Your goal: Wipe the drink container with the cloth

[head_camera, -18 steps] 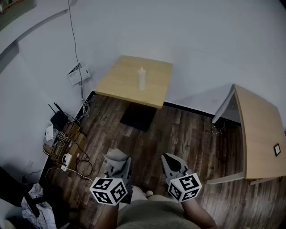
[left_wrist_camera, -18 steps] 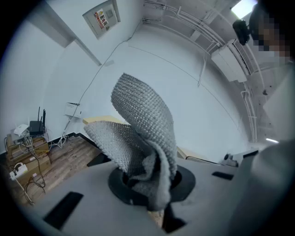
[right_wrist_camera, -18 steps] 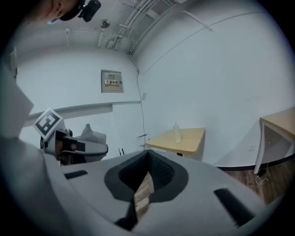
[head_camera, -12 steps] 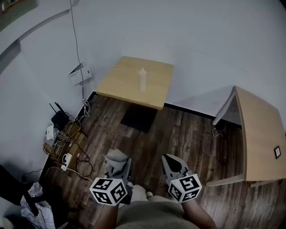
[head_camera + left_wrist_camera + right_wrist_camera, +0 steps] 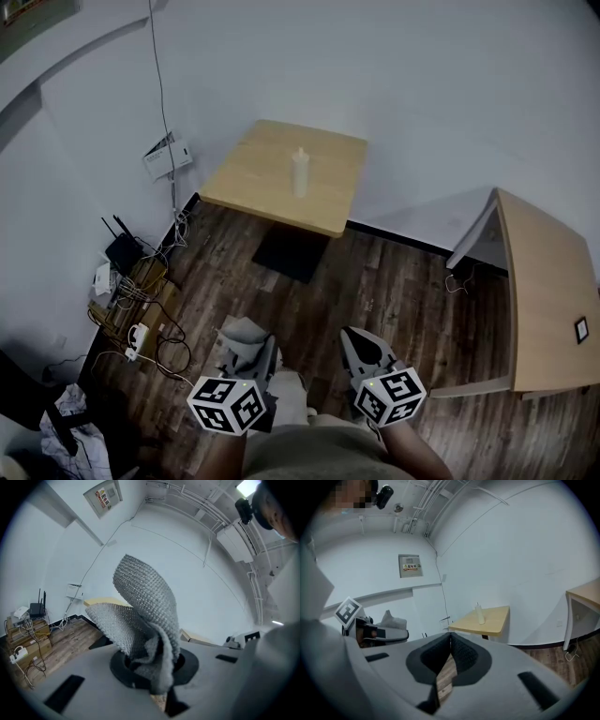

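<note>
A pale bottle-shaped drink container [image 5: 299, 172] stands upright on a small wooden table [image 5: 253, 178] against the far wall; the right gripper view shows the container [image 5: 480, 615] far ahead on that table [image 5: 497, 619]. My left gripper [image 5: 246, 354] is low at the bottom of the head view, shut on a grey knitted cloth [image 5: 240, 334]. In the left gripper view the cloth [image 5: 145, 620] bunches up out of the closed jaws and hides most of what lies ahead. My right gripper [image 5: 361, 347] is beside it, shut and empty [image 5: 449, 641].
A second wooden table [image 5: 553, 291] stands at the right. Cables, a router and a power strip [image 5: 141, 333] lie on the wood floor by the left wall. A dark table base [image 5: 291, 251] sits under the small table. Open floor lies between me and the small table.
The whole view has shifted slightly; the small table and container sit a little lower and nearer in the head view. Both grippers keep their pose and grip.
</note>
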Tool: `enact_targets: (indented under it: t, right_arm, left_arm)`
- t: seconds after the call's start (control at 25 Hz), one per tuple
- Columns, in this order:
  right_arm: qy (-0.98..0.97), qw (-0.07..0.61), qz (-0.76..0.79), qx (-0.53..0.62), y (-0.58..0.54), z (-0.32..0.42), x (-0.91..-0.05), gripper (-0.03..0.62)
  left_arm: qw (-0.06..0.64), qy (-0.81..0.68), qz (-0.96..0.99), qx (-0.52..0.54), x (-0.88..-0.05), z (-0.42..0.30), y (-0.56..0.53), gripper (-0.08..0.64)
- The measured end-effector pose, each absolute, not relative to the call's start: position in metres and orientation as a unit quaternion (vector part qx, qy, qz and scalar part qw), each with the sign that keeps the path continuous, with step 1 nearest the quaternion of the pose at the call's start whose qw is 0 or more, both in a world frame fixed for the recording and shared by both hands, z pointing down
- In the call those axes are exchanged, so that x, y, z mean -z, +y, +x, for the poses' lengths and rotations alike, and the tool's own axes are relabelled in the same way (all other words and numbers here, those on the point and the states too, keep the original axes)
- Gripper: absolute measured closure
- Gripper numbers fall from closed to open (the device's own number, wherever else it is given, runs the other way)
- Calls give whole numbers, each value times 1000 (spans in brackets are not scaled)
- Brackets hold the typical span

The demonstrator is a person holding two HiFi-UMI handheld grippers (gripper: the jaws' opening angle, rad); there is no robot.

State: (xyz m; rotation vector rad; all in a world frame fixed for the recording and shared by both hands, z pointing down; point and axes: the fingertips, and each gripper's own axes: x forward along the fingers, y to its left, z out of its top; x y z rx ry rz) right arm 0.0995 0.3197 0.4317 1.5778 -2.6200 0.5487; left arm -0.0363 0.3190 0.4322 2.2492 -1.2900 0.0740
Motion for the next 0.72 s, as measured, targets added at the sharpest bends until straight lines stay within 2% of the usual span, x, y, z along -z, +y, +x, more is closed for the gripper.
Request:
enact_targets:
  t: [0.72]
  right_arm:
    - [-837, 26, 519, -172, 173, 76, -434, 592]
  left_arm:
    - [279, -462, 841, -29, -442, -56, 171, 541]
